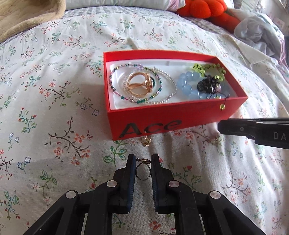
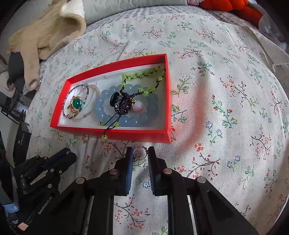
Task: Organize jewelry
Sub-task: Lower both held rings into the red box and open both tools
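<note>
A red box (image 1: 162, 115) marked "Ace" sits on the floral bedspread and holds bead bracelets, a gold ring with a green stone (image 2: 76, 104), blue beads (image 1: 187, 85) and a green bead string (image 2: 144, 76). My left gripper (image 1: 143, 160) is shut on a dark ring (image 1: 143, 171) with a flower top, just in front of the box. My right gripper (image 2: 140, 153) is shut on a thin silver ring (image 2: 138, 153) near the box's front wall; it also shows in the left wrist view (image 1: 252, 130). A small gold charm (image 1: 145, 141) lies on the bedspread by the box.
A beige blanket (image 2: 45, 36) lies at the back left, an orange plush (image 1: 207, 10) and grey cloth (image 1: 258, 30) at the back right. Another small gold piece (image 1: 215, 139) lies under the right gripper. The bed edge drops off at the left (image 2: 18, 112).
</note>
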Demonstrator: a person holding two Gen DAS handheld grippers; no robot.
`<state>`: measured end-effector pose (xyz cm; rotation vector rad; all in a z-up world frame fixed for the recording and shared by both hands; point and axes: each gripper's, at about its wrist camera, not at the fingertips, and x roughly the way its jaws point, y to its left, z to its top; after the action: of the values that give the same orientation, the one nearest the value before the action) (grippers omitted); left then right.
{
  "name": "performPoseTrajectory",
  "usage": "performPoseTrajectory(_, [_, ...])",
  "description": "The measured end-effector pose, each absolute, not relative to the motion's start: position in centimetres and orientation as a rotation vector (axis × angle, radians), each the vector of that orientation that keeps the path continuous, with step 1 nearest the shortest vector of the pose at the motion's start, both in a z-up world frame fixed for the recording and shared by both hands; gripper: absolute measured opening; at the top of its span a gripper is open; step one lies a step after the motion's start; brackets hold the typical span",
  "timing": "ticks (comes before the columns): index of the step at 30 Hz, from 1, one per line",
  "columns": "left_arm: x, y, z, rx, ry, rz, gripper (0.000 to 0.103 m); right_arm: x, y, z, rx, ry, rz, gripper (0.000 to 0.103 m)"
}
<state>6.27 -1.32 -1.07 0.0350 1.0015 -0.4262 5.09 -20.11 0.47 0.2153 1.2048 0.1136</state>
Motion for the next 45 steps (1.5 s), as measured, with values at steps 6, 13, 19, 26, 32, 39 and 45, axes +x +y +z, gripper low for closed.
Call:
performPoseTrajectory(6, [6.5, -0.7, 0.4, -0.005, 0.969, -0.419, 0.011, 4.3, -20.7, 2.5, 0.245, 1.184, 0.136, 0.017])
performPoseTrajectory(13, [7.5, -0.4, 2.4, -0.055, 0.914, -0.404, 0.011, 3.5, -21.5, 5.4, 0.273, 1.112, 0.153, 0.017])
performPoseTrajectory(19, [8.9, -1.5, 3.2, -0.117, 0.899, -0.423, 0.011, 4.3, -22.2, 6.2, 0.298, 1.068, 0.143, 0.017])
performPoseTrajectory(26, [10.3, -3.7, 2.6, -0.150, 0.911, -0.454, 0.011, 5.6, -22.9, 5.8, 0.325, 1.058, 0.137, 0.017])
performPoseTrajectory(32, [11.0, -4.1, 2.3, -0.185, 0.926, -0.459, 0.012, 6.1, -23.2, 5.2, 0.346, 1.070, 0.133, 0.018])
performPoseTrajectory(39, [10.8, -3.1, 2.9, -0.207, 0.917, -0.438, 0.039, 6.5, -23.9, 5.4, 0.365, 1.067, 0.152, 0.019])
performPoseTrajectory(45, [9.9, -2.1, 3.5, -0.201, 0.921, -0.403, 0.052, 6.1, -23.4, 5.9, 0.350, 1.058, 0.173, 0.029])
